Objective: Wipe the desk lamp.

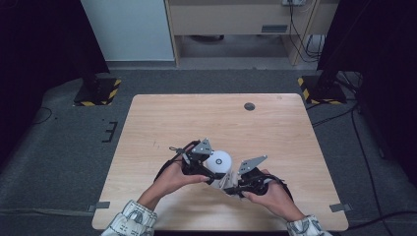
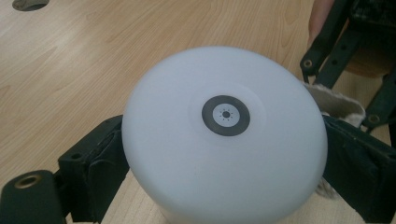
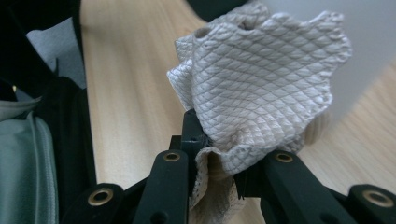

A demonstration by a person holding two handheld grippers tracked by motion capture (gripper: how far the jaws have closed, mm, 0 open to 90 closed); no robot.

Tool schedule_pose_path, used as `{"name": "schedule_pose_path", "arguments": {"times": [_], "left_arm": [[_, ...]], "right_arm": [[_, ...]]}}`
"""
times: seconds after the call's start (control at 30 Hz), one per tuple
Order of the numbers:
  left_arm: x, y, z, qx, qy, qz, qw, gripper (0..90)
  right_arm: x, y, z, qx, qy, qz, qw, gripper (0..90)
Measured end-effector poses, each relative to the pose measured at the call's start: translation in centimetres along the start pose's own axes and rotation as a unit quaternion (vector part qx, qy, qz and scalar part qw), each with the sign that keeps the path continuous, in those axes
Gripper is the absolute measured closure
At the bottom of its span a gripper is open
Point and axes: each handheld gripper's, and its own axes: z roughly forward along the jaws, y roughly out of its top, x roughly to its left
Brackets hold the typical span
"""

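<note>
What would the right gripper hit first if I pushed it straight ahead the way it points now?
Probably the white tub held by the left gripper. The right gripper points at it with its cloth bunched in front, so the cloth would likely press on it first.

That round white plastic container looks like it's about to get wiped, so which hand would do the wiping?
Probably the right. The right gripper is shut on the white quilted cloth, next to the round white plastic container. The left gripper is clamped on the container, steadying it.
</note>
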Motion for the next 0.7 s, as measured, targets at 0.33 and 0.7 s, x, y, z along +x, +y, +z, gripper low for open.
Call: {"name": "schedule_pose_path", "arguments": {"times": [0.33, 0.7], "left_arm": [[0.18, -0.04, -0.03, -0.004, -0.003, -0.007, 1.0, 7.5], [0.53, -0.02, -0.59, -0.027, -0.013, -0.027, 0.9992, 6.7]], "right_arm": [[0.43, 0.36, -0.06, -0.012, 0.014, -0.013, 0.9997, 76.9], [0.44, 0.36, -0.05, -0.011, 0.013, -0.013, 0.9998, 76.1]]}}
